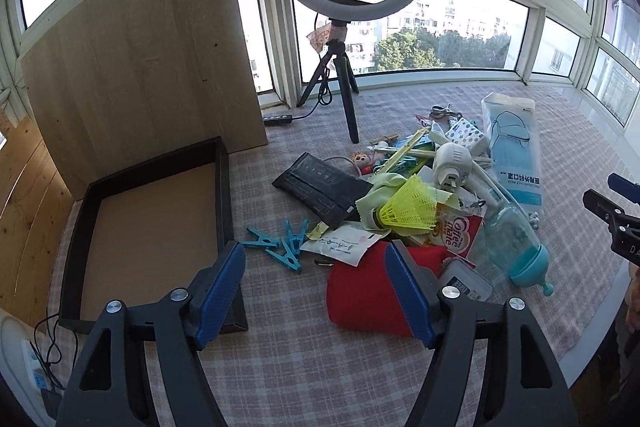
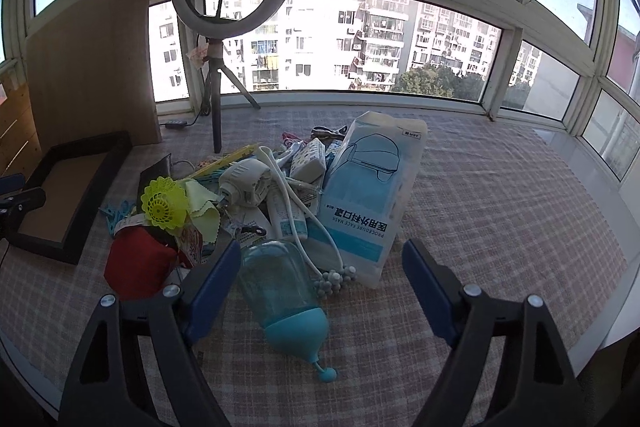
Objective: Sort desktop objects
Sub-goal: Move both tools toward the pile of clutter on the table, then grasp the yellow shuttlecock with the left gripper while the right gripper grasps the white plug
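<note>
Left gripper [image 1: 316, 285]: nearest my lens; jaws stand apart with nothing in them. Bare checked cloth [image 1: 280, 367] lies between the pads, and the right pad overlaps the red pouch [image 1: 360, 303] in view; contact I cannot tell.
Right gripper [image 2: 322, 287]: jaws wide and holding nothing. The blue baby bottle [image 2: 280, 291] lies on its side between them, just beside the left pad.
Pile: yellow shuttlecock [image 1: 408, 205], Coffee-mate sachet [image 1: 454, 227], white cord [image 2: 292, 195] and mask pack [image 2: 372, 195] overlap one another, well apart from neither claw.
Tray [image 1: 224, 187]: black-rimmed, empty-looking, left of the pile; I judge it the sorting target.
Blue clothes pegs [image 1: 280, 245]: loose on the cloth, between tray and pile.
Risk, bottle: I judge it may roll or squirt out of a pinch, being round and smooth.
Risk, cord: it drapes beside the bottle; lifting could drag neighbours off the pile.
Risk, pouch: a soft pinch may snag the paper slip [image 1: 340, 247] resting on it.
</note>
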Action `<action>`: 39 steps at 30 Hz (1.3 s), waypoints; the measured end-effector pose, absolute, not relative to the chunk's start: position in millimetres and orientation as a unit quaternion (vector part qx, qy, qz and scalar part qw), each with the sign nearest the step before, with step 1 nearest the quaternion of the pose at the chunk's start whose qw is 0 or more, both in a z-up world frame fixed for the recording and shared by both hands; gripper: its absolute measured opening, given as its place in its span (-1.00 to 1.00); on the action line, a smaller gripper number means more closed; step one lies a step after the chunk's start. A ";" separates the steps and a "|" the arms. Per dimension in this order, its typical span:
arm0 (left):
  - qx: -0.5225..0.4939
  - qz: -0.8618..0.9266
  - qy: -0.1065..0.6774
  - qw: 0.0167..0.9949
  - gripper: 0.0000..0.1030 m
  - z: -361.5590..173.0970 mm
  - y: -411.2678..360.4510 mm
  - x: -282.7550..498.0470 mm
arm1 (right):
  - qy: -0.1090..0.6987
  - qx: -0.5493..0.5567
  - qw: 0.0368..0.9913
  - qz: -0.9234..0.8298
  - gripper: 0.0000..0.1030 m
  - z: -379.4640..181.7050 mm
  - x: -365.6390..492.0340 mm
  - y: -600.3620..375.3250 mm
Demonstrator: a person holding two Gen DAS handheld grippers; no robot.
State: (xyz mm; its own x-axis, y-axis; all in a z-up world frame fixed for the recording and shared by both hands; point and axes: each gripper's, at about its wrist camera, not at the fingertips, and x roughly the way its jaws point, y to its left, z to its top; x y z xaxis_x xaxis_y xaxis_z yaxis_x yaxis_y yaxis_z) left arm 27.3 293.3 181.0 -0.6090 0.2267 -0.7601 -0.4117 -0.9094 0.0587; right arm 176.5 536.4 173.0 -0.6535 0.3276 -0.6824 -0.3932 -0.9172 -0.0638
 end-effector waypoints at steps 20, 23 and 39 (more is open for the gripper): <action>-0.484 0.833 0.164 0.212 0.07 121.0 377.7 -61.1 | 0.084 -0.450 0.083 0.885 0.22 102.6 24.2 570.3; -0.487 0.830 0.179 0.204 0.04 117.4 383.0 -68.5 | 0.085 -0.456 0.074 0.883 0.22 95.9 16.1 571.8; -0.514 0.816 0.169 0.201 -0.25 97.7 379.6 -82.8 | 0.110 -0.468 0.030 0.876 0.22 86.5 -8.7 565.0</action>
State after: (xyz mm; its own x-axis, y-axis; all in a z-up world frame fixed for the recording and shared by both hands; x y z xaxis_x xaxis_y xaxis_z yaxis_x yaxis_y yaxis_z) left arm -82.8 379.6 97.7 -0.3907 0.1536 -0.9076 -0.5020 -0.8620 0.0702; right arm -8.7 565.0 86.5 -0.5599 -0.0498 -0.8271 -0.1557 -0.9741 0.1640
